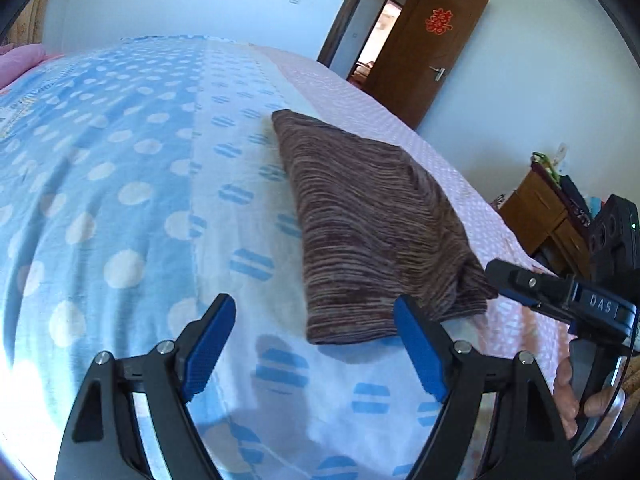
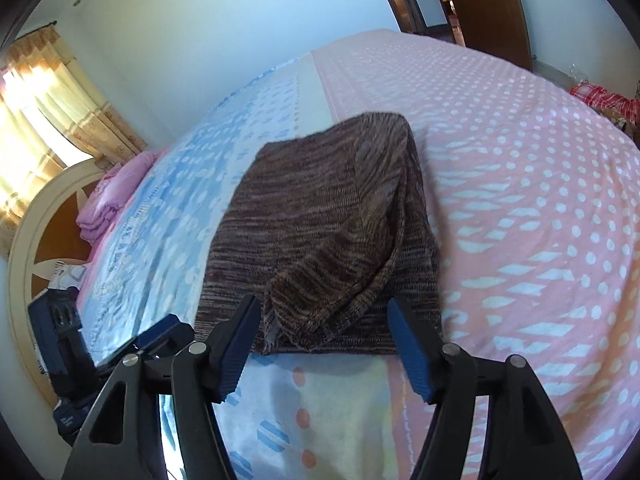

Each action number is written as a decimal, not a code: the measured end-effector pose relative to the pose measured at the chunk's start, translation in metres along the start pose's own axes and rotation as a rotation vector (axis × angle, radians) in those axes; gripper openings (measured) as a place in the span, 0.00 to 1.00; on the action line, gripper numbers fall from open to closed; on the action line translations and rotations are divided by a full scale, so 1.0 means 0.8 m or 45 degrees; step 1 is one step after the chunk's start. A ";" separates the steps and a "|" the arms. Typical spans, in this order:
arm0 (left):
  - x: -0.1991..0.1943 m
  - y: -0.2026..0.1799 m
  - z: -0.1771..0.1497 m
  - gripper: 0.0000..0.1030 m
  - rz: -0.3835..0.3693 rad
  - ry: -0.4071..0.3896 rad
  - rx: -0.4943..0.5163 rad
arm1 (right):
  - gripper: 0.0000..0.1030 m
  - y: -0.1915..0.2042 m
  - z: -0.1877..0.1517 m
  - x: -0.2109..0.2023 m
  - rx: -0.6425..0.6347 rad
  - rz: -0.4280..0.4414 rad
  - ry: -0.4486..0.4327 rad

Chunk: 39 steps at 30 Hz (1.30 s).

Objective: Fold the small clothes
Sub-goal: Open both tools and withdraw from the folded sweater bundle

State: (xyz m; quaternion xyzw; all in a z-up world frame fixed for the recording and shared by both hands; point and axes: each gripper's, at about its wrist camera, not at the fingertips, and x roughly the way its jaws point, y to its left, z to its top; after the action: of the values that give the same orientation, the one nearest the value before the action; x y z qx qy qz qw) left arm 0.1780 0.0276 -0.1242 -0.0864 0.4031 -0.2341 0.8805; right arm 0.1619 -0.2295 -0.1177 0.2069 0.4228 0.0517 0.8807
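A brown striped knit garment point(image 1: 368, 224) lies folded on the bed, across the seam between the blue and pink parts of the cover. It also shows in the right wrist view point(image 2: 320, 232), with a rumpled fold on top near its front edge. My left gripper point(image 1: 316, 312) is open and empty, just short of the garment's near left corner. My right gripper point(image 2: 324, 316) is open and empty, its fingers straddling the garment's near edge. The right gripper's finger point(image 1: 520, 280) shows in the left wrist view at the garment's right corner.
The bed cover point(image 1: 120, 200) is blue with white dots on the left and pink point(image 2: 520, 200) on the right. Folded pink bedding point(image 2: 108, 204) lies by the headboard. A wooden door point(image 1: 424, 48) stands open beyond the bed. A wooden cabinet point(image 1: 548, 216) stands right of the bed.
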 end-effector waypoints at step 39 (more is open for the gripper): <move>0.061 -0.021 0.024 0.83 0.259 0.060 0.103 | 0.14 -0.003 0.023 0.041 -0.342 -0.480 -0.043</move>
State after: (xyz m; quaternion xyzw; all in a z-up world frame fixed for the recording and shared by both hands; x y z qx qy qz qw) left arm 0.2144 -0.0115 -0.1384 -0.0037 0.4206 -0.1615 0.8927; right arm 0.1967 -0.2288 -0.1322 0.0061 0.4286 -0.0615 0.9014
